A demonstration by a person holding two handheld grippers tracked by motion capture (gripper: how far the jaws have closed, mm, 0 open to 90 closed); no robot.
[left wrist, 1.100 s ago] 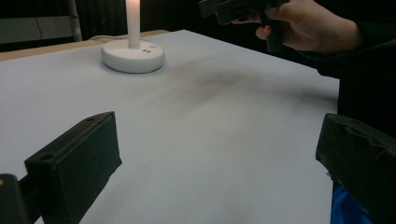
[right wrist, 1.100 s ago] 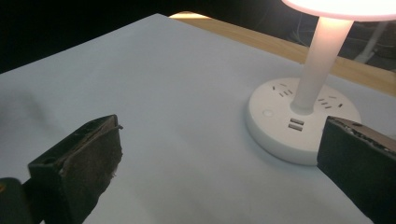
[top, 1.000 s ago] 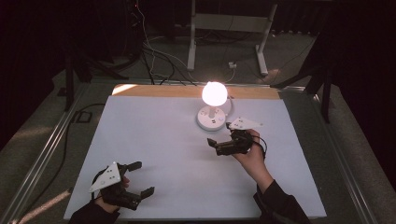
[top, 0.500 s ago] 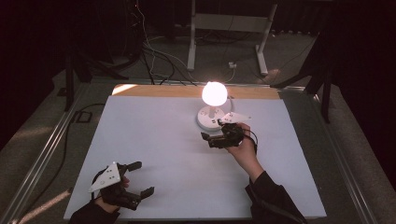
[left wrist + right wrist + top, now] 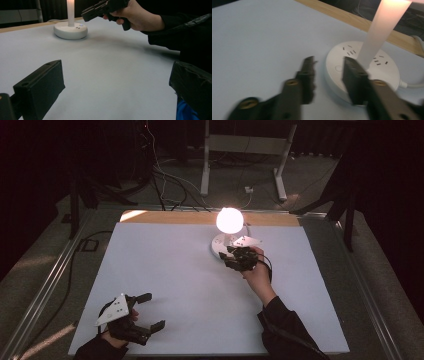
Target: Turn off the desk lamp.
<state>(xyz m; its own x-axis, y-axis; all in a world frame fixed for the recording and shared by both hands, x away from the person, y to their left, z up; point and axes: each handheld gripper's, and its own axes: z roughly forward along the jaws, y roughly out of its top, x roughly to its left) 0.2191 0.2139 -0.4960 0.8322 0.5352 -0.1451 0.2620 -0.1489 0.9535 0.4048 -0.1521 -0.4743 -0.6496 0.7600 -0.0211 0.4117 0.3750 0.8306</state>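
text: none legible | lamp base (image 5: pixel 364 72): only slot marks and a button (no lettering)

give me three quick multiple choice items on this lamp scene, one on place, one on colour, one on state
1. Where is the right tool?
A. at the lamp base
B. at the table's near left corner
C. off the table

2. What colour is the lamp base?
A. red
B. white
C. green

3. What state is the lamp bulb in?
A. dark
B. broken
C. lit

Key: 1 A, its jaws reach the round base, nothing clamped; 2 B, the right gripper view shows a white disc; 3 C, the globe glows in the high view.
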